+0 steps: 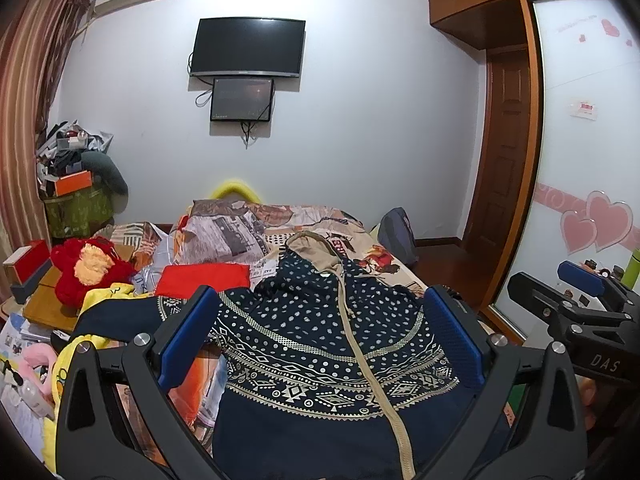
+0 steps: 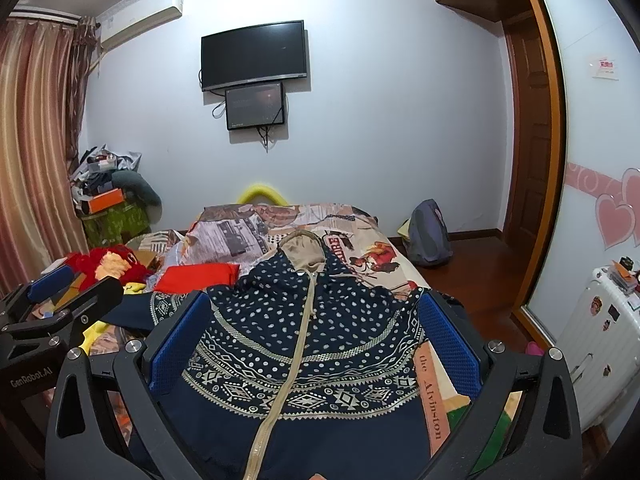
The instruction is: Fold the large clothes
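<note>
A navy zip hoodie (image 1: 320, 344) with white dots, beige patterned bands and a tan hood lies spread front-up on the bed, hood away from me; it also shows in the right wrist view (image 2: 312, 340). My left gripper (image 1: 320, 320) is open and empty, raised above the hoodie's chest. My right gripper (image 2: 316, 320) is open and empty, also above the chest. The right gripper (image 1: 560, 292) shows at the right edge of the left wrist view, and the left gripper (image 2: 68, 292) at the left edge of the right wrist view.
The bed (image 2: 380, 260) has a printed cover. A red folded cloth (image 1: 202, 280), a red plush toy (image 1: 88, 268) and yellow clothes (image 1: 116, 292) lie at the left. A backpack (image 2: 428, 236) sits on the floor at the right, by a white suitcase (image 2: 600, 352).
</note>
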`<state>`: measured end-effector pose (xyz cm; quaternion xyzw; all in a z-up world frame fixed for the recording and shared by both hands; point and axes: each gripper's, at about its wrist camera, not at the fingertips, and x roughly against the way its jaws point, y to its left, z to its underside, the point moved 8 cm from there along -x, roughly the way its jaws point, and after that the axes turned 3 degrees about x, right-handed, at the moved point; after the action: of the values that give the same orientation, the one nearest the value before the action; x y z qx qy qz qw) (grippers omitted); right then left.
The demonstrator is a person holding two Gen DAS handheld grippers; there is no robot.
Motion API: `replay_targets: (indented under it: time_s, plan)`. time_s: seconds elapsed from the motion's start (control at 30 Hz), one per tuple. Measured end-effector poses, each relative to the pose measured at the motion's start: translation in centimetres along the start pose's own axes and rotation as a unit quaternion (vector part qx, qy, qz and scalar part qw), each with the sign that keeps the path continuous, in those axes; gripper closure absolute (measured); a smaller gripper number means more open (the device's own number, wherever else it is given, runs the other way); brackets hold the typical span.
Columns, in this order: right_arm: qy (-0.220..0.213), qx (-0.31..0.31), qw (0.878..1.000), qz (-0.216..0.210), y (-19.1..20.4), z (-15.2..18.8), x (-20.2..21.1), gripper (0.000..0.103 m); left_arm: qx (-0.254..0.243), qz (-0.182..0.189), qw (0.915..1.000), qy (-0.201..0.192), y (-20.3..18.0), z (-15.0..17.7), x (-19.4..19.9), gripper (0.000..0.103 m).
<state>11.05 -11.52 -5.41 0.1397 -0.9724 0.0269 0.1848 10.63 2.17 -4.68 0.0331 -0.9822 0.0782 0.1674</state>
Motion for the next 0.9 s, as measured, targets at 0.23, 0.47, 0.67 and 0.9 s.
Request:
replay_targets:
  time_s: [0.23,0.47,0.67,0.9]
  plan:
    - [0.016,0.000,1.000,0.000,-0.1,-0.3,-2.6,0.000,0.001,-0.013,0.9999,0.009,1.9,-0.4,-3.1,0.000]
    - [0.031,0.005,0.999,0.003,-0.2,-1.1,-6.7,0.000,0.001,-0.046,0.9986,0.025,5.5,-0.9,-7.9,0.000]
    - [0.040,0.032,0.999,0.014,0.3,-1.8,-10.9,0.000,0.027,-0.081,0.9943,0.063,10.6,-0.4,-13.2,0.000]
    - [0.088,0.039,0.995,-0.011,1.4,-0.8,-16.9,0.000,0.087,-0.132,0.9763,0.148,20.3,3.1,-18.8,0.000]
